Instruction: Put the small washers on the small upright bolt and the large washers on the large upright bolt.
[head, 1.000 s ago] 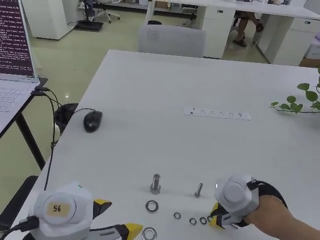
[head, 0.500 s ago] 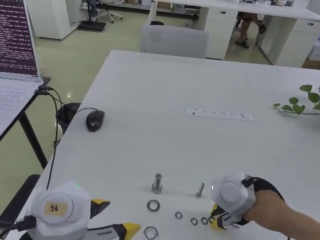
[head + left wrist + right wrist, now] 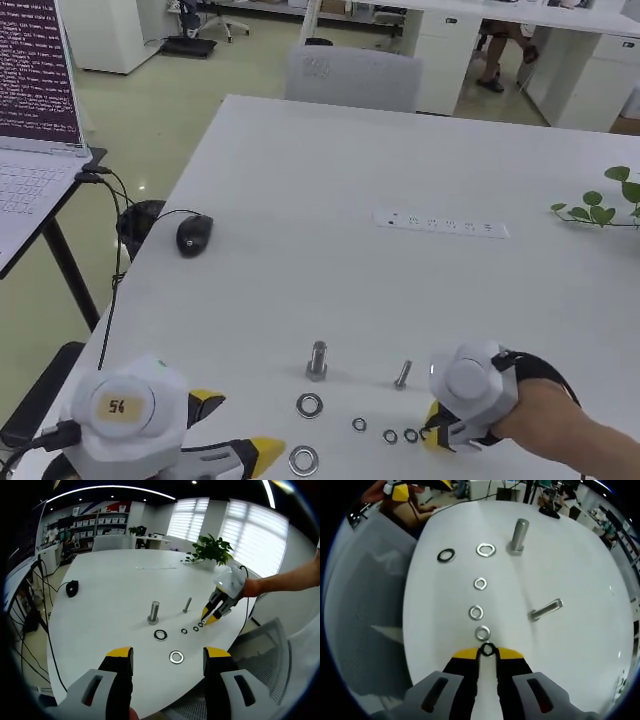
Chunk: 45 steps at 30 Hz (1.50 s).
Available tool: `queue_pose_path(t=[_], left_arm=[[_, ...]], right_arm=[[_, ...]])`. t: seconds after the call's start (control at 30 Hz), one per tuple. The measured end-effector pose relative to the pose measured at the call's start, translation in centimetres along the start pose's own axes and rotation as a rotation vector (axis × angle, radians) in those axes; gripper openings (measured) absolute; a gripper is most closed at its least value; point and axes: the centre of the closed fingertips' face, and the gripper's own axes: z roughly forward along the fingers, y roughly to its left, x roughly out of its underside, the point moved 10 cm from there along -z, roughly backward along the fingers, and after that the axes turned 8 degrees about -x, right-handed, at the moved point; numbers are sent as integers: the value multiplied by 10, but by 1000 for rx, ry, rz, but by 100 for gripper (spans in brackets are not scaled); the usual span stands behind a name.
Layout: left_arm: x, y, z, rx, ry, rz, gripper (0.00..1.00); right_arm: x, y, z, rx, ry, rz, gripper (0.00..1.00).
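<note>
Little has changed over the last second. Your right claw has stayed low at the right end of the row of small washers, and the slight shift in the head view is your own head moving, not the parts. So the task is still at its first pick, with both bolts bare. The right claw's jaws are drawn almost together, with the fourth washer pinched at their yellow tips (it looks gripped, though it seems to sit on the counter yet). The other three small washers lie in a line just ahead of it, thin bright metal rings lying flat on the matt white top. The small bolt stands on its head just beyond that row in the head view, with a slim grey shank. The large bolt stands further along, thick and smooth, hex head down. Two large washers lie flat near it, wide and shiny. Your left claw waits with its jaws wide apart and holds nothing; the nearer large washer is just in front of it.
</note>
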Motion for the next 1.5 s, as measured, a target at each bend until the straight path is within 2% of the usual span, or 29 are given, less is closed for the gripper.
queue_pose_path(t=[0.37,0.43,0.57,0.8,0.9,1.07,1.27,1.5], left_arm=[[-3,3,-2,-8,-5,-1,56],[-2,4,-2,-10,-6,-4,56],[-3,4,-2,-12,-7,-7,56],[-4,2,0,-5,-10,-5,56],[-5,2,0,-2,-12,-5,56],[-5,1,0,-1,-14,-5,56],[-4,3,-1,-6,-17,-11,56],[-4,4,-3,-9,-16,-13,56]], right_arm=[[2,-1,-2,18,-28,54,14],[2,-4,-6,26,-56,78,13],[-3,-13,-21,60,-113,123,13],[-21,-29,-50,121,-167,114,13],[-30,-34,-57,137,-160,84,13],[-41,-40,-58,131,-145,51,13],[-45,-44,-51,120,-119,34,14],[-47,-47,-51,113,-117,36,14]])
